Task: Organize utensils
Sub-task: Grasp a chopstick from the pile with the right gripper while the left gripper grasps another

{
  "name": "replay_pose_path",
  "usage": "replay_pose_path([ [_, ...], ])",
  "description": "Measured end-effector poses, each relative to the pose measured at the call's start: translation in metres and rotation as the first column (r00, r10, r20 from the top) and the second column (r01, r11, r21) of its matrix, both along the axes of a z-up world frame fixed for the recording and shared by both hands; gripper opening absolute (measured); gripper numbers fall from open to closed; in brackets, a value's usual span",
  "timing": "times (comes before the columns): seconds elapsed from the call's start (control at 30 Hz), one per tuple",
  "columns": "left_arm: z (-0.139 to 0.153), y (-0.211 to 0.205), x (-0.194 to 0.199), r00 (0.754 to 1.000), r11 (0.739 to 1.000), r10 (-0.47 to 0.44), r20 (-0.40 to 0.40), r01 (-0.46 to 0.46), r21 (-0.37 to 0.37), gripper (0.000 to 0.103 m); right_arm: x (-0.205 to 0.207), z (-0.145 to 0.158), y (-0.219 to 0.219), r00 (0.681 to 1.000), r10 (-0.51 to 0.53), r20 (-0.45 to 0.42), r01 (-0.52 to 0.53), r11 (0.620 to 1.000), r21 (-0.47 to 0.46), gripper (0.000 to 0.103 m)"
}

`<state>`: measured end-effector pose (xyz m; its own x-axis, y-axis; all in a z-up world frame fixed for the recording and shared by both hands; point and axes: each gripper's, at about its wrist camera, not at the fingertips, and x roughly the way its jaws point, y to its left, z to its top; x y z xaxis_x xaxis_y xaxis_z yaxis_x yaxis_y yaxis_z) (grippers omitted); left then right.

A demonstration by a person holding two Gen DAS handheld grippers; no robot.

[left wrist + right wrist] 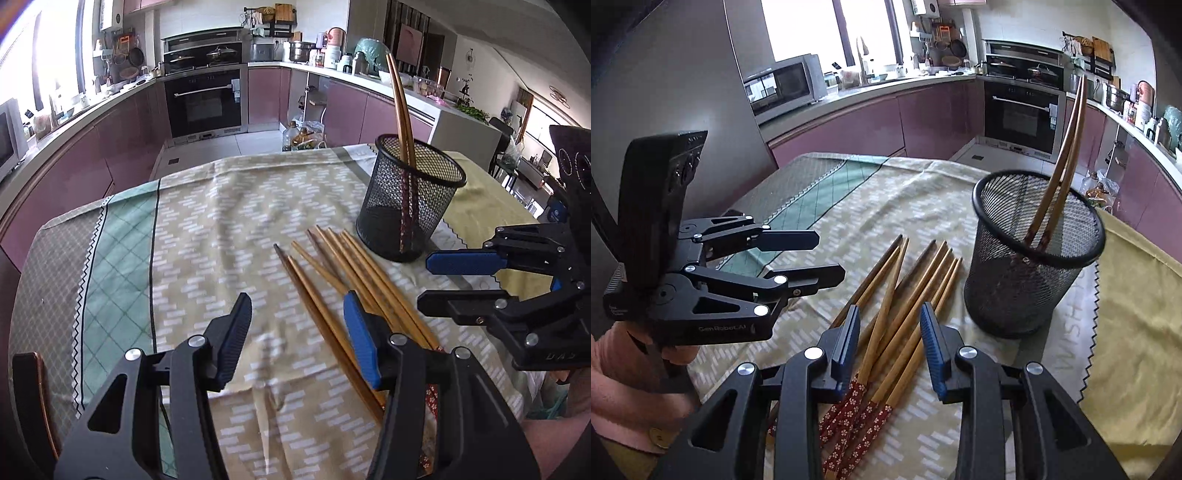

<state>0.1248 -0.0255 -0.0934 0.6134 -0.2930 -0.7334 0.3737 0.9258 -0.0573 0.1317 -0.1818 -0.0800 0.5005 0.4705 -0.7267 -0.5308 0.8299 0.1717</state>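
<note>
The fingers point(360, 343) of the left gripper point(295, 339) stand apart with nothing between them, the blue-padded one hanging over the near end of the loose chopsticks point(343, 280) without pressing on any. The right gripper point(890, 347) is likewise released, its fingers straddling the air above several sticks in the bundle (their near ends wrapped in red flowered bands); in the left wrist view the right gripper sits just beside the basket. The chopsticks lie fanned on a tablecloth point(221, 229) printed with pale dashes on beige, with a green checked strip and a zigzag border to one side and a plain yellow cloth point(1137, 314) under the far edge. Just beyond the bundle stands a black mesh basket point(410, 206), upright, with two chopsticks point(400, 110) leaning in it. Around the table runs a kitchen: mauve cabinets point(122, 147), a built-in oven point(205, 103) under a stove with lidded pans, a microwave point(786, 83) by a bright window, and crowded counters.
</note>
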Motion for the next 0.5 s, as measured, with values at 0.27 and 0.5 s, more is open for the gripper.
replay_pose_path([
  [0.27, -0.014, -0.003, -0.003, 0.999, 1.000, -0.011, -0.046, 0.011, 0.004, 0.051, 0.003, -0.022, 0.016, 0.999, -0.003, -0.046, 0.001, 1.000, -0.031, 0.027],
  [0.5, -0.019, -0.006, -0.004, 0.998, 1.000, -0.022, -0.058, 0.022, 0.008, 0.050, 0.003, -0.029, 0.019, 0.998, -0.029, -0.060, 0.026, 0.998, -0.056, 0.017],
])
